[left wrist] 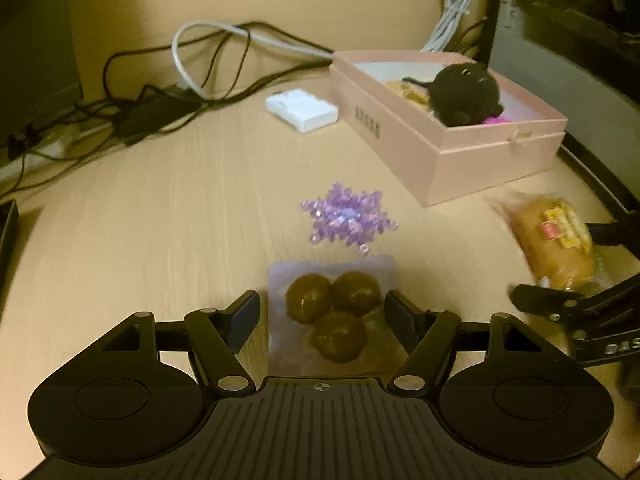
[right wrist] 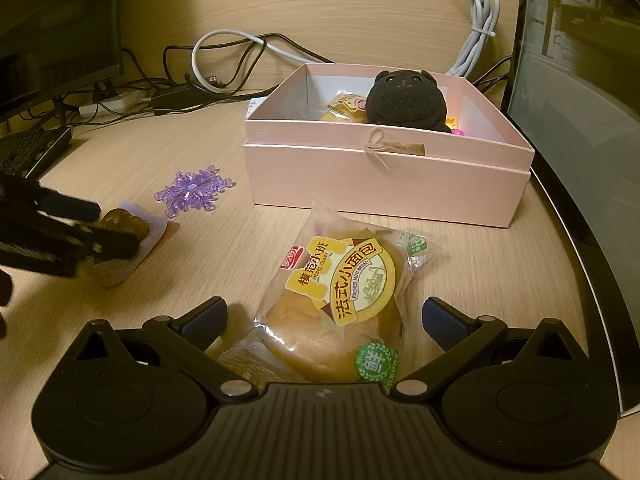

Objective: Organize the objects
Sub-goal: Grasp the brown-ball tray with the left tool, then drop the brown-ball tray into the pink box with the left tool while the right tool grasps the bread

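A clear packet with three brown balls (left wrist: 332, 304) lies on the wooden table between the fingers of my left gripper (left wrist: 324, 316), which stands open with small gaps on both sides. In the right wrist view this packet (right wrist: 128, 224) and left gripper (right wrist: 112, 228) show at the left. My right gripper (right wrist: 326, 314) is open around a wrapped mini bread (right wrist: 340, 300), pads apart from it. A purple bead snowflake (left wrist: 348, 218) lies just beyond the ball packet. The pink box (right wrist: 380, 184) holds a black plush (right wrist: 404, 100), another bread packet and small pink items.
A small white box (left wrist: 302, 110) and a tangle of black cables (left wrist: 160, 108) lie at the back. A bundled white cable (right wrist: 480, 28) hangs behind the pink box. A monitor (right wrist: 56, 32) and keyboard (right wrist: 28, 148) stand left; a computer case (right wrist: 580, 120) borders the right edge.
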{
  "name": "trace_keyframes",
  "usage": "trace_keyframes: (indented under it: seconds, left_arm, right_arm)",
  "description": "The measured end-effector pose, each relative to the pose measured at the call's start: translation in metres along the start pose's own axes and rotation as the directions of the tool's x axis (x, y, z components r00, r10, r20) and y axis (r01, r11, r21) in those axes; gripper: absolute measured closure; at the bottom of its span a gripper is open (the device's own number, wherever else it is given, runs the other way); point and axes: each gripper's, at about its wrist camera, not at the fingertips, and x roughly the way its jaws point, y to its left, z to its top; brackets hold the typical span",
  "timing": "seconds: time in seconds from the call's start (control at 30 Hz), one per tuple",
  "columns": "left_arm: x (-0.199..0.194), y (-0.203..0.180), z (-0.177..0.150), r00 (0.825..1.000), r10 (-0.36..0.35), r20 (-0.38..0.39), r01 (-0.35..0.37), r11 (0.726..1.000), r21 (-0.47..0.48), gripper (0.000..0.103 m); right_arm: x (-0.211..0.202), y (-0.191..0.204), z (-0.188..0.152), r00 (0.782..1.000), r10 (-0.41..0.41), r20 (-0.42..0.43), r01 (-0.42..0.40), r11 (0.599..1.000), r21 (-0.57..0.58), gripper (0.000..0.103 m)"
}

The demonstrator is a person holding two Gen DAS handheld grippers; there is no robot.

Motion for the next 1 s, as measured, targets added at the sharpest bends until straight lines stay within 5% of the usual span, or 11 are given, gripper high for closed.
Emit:
trace_keyframes:
  seconds: [0.2, 0.5, 0.57, 0.67, 1.0]
  left_arm:
    - [-0.004, 0.0, -0.005, 0.999, -0.012, 0.038, 0.012, 1.0, -0.012, 0.034]
    - [-0.02, 0.001, -0.017, 0.999, -0.033, 0.037, 0.034, 0.999, -0.031, 0.035]
    - [-0.025, 0.002, -0.019, 0.998, -0.047, 0.031, 0.048, 0.998, -0.039, 0.035]
    - [-0.033, 0.003, -0.022, 0.997, -0.075, 0.024, 0.076, 0.996, -0.044, 0.036]
    - [-0.053, 0.004, -0.004, 0.982, -0.189, 0.02, 0.19, 0.98, -0.056, 0.037]
  right_arm:
    - [-0.014, -0.008, 0.0, 0.999, 0.036, 0.025, -0.038, 0.997, 0.063, 0.0]
    - [-0.008, -0.009, 0.016, 0.999, -0.028, 0.03, 0.025, 0.995, 0.094, 0.001]
    - [-0.006, -0.007, 0.018, 1.0, -0.014, 0.015, 0.013, 0.997, 0.082, 0.013]
    - [-0.008, 0.002, 0.02, 1.0, -0.014, -0.014, 0.015, 0.999, 0.032, 0.046]
    - [-0.047, 0.007, 0.033, 0.998, -0.016, -0.059, 0.019, 0.999, 0.044, 0.05]
